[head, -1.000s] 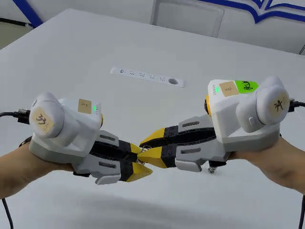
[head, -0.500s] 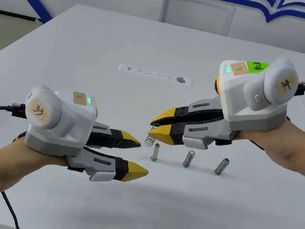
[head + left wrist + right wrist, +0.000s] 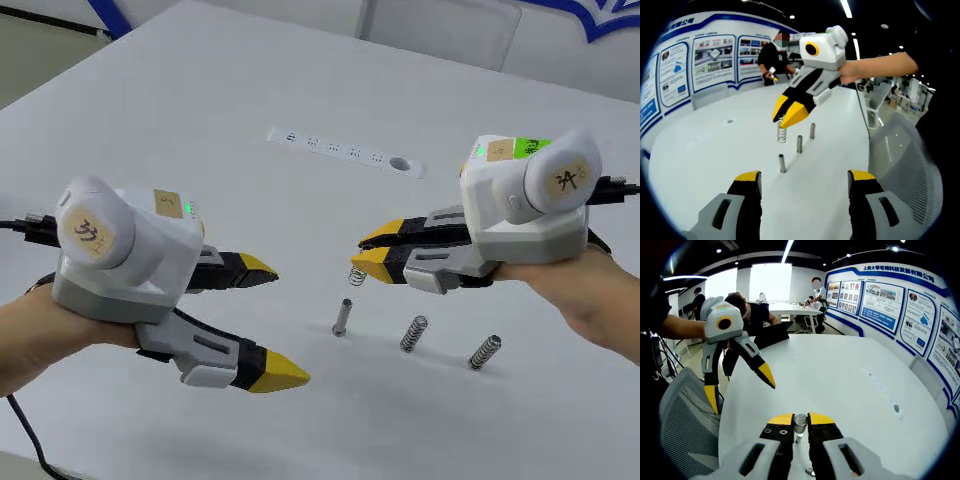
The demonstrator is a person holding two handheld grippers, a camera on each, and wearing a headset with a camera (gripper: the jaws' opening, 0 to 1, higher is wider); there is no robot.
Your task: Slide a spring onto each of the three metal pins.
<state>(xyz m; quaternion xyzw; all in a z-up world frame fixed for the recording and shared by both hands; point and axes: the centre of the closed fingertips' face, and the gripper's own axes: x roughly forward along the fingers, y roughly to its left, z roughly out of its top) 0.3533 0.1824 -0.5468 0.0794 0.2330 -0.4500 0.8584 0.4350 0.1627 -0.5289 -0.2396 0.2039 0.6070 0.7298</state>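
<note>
Three short metal pins stand in a row on the white table. The leftmost pin is bare, while the middle pin and the right pin each carry a spring. My right gripper is shut on a third spring, which hangs a little above and behind the bare pin. The right gripper view has this spring pinched between the yellow tips. My left gripper stands wide open to the left of the pins, holding nothing. In the left gripper view the bare pin is nearest, with the held spring above it.
A white power strip lies on the table behind the pins. A chair stands at the far edge, and a grey mesh chair is beside the table. People stand in the background of both gripper views.
The grippers were tip to tip over the pins; they have drawn apart. My left gripper has opened wide. My right gripper has pulled back to the right with a spring in it.
</note>
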